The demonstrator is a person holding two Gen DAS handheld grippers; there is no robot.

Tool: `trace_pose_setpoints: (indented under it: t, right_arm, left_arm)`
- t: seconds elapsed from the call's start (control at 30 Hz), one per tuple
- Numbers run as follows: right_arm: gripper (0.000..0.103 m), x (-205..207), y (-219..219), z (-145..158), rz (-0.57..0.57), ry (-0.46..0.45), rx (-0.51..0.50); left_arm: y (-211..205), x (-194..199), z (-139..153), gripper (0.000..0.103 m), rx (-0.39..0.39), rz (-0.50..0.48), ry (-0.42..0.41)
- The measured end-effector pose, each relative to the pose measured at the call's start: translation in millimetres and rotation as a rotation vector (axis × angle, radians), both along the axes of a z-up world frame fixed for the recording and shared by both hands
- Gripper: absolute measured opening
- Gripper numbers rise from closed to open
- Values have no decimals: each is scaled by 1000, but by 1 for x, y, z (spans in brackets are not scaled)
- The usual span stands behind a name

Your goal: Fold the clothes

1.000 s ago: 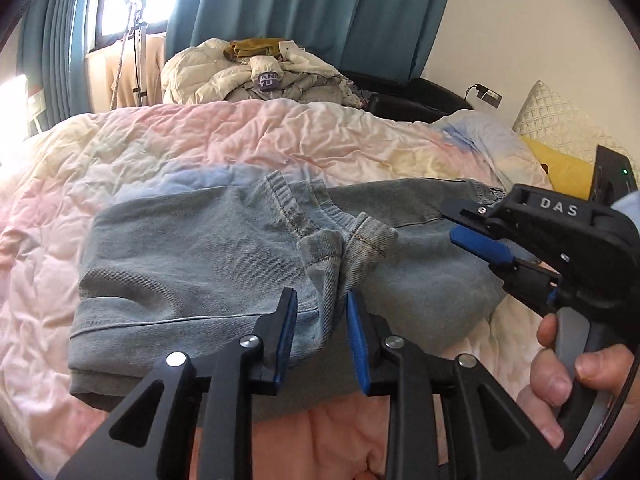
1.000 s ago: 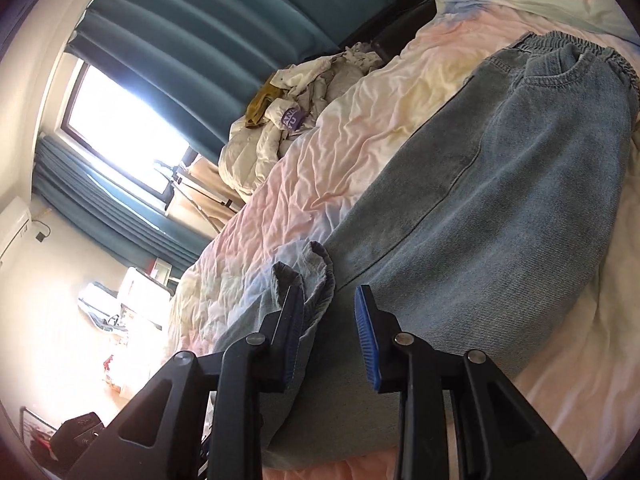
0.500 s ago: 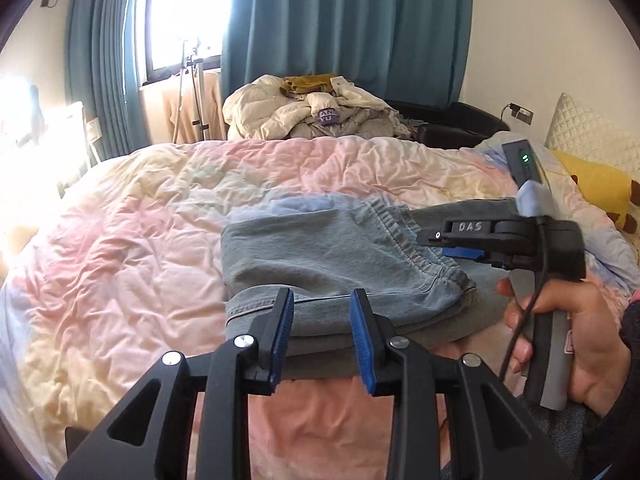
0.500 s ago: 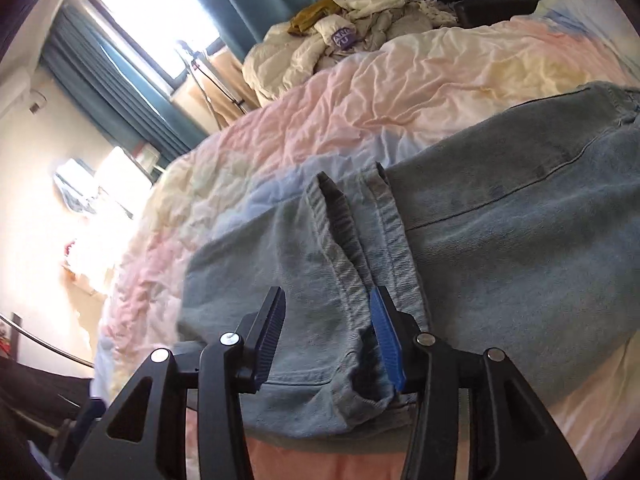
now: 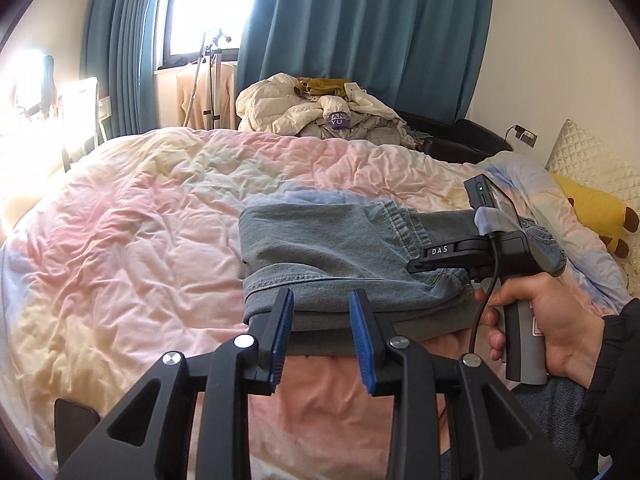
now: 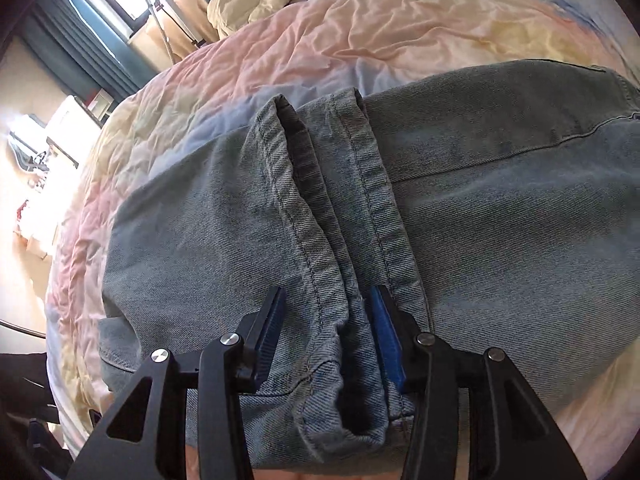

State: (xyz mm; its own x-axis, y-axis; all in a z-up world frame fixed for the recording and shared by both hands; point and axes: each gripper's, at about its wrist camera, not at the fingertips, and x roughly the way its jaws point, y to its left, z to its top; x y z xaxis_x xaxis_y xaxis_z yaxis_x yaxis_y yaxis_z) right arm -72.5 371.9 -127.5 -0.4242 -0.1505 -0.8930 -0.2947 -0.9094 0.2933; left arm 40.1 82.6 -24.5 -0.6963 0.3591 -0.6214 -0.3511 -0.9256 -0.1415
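Light blue jeans [image 5: 328, 252] lie folded over on the pastel quilt; in the right wrist view the jeans [image 6: 500, 216] fill the frame, with the leg hems doubled back across the upper part. My left gripper [image 5: 322, 336] is open and empty, held back from the near edge of the fold. My right gripper [image 6: 326, 332] is open, its blue pads on either side of the hem fold without pinching it. The right gripper [image 5: 452, 258] also shows in the left wrist view, low over the jeans' right end.
The pastel quilt [image 5: 132, 248] covers the whole bed. A heap of cream clothes [image 5: 320, 112] sits at the far side under teal curtains [image 5: 360, 28]. A yellow plush toy [image 5: 592, 208] and a quilted pillow [image 5: 588, 160] lie at the right.
Both grippers have let go of the leg hems after laying them over the jeans. My left gripper has pulled back and up; the right one now hovers open over the hem.
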Motion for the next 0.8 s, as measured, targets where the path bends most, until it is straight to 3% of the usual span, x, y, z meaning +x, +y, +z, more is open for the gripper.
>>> trace_pose_setpoints:
  t: [0.07, 0.13, 0.3, 0.6, 0.67, 0.8]
  right_arm:
    - [40, 2, 2, -1, -9, -9, 7]
    - [27, 5, 4, -1, -20, -17, 11]
    - [10, 12, 8, 9, -25, 19, -10]
    - [7, 39, 14, 55, -100, 208, 63]
    - [7, 40, 17, 53, -136, 182, 52]
    - [7, 28, 29, 23, -195, 49, -63]
  left_arm:
    - [-4, 0, -2, 30, 11, 5, -17]
    - [-8, -1, -2, 30, 25, 10, -30]
    - [-14, -3, -3, 30, 34, 26, -43]
    - [-21, -10, -9, 30, 43, 43, -73]
    - [-22, -11, -11, 30, 42, 48, -82]
    - [-24, -15, -17, 30, 38, 55, -100]
